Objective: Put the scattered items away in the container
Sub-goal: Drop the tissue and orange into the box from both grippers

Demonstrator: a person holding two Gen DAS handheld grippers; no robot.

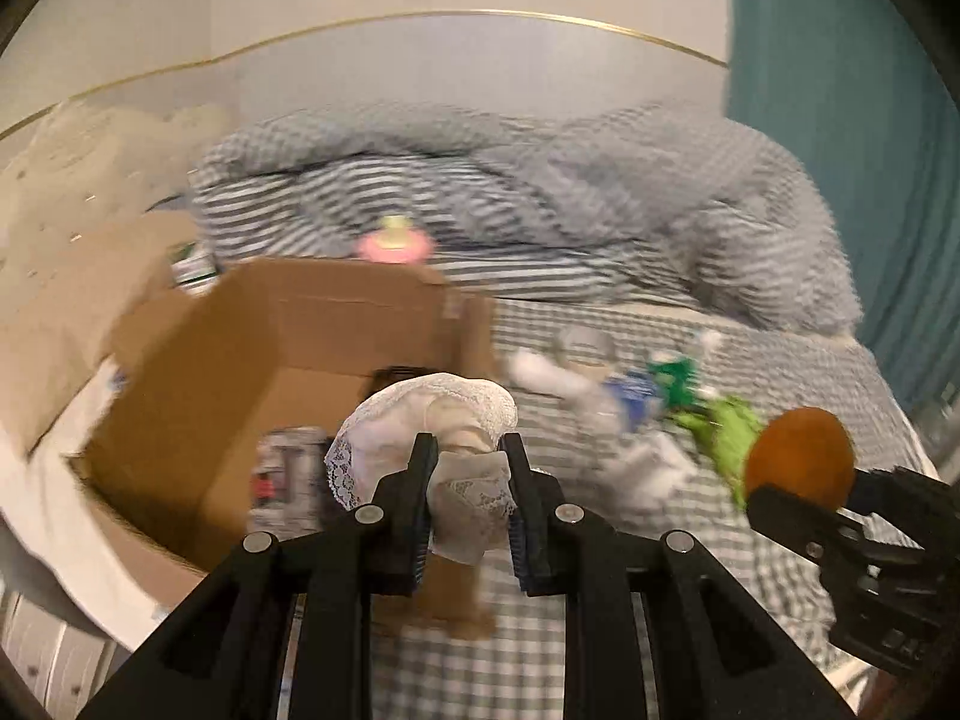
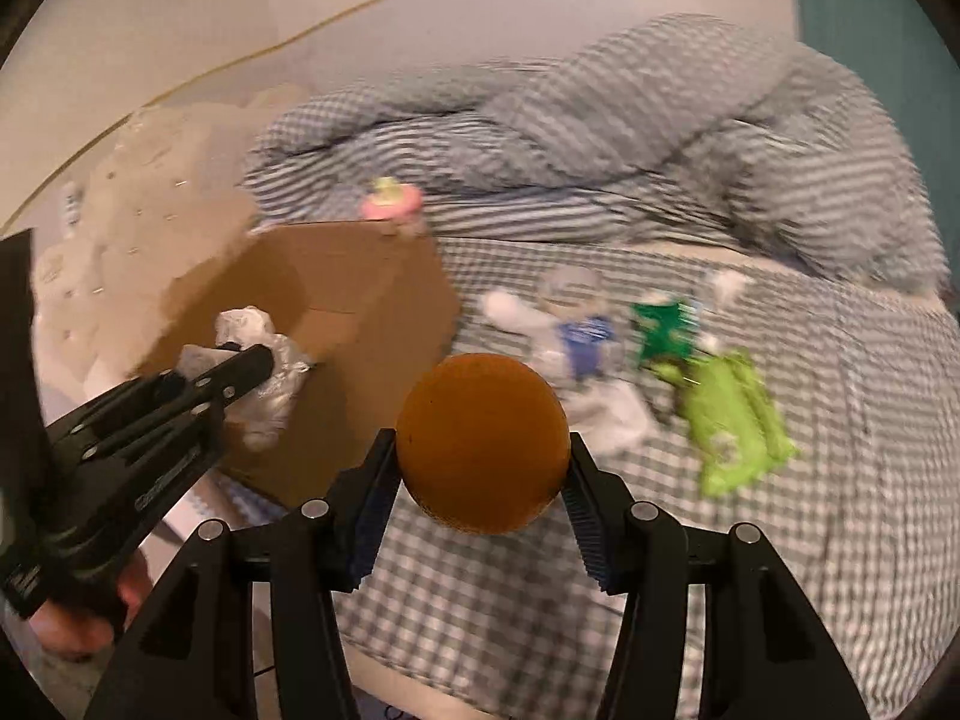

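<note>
We hold two grippers over a bed with a checked sheet (image 2: 780, 540).

- Left gripper (image 1: 467, 480): clenched on a white lace cloth (image 1: 432, 414), held above the near edge of the open cardboard box (image 1: 336, 324).
- Right gripper (image 2: 483, 480): clenched on an orange ball (image 2: 483, 441), held off the sheet, right of the box.
- On the sheet: a green toy (image 2: 735, 420), a blurred doll in blue (image 2: 570, 324), a rumpled duvet (image 2: 600, 132) behind.
</note>
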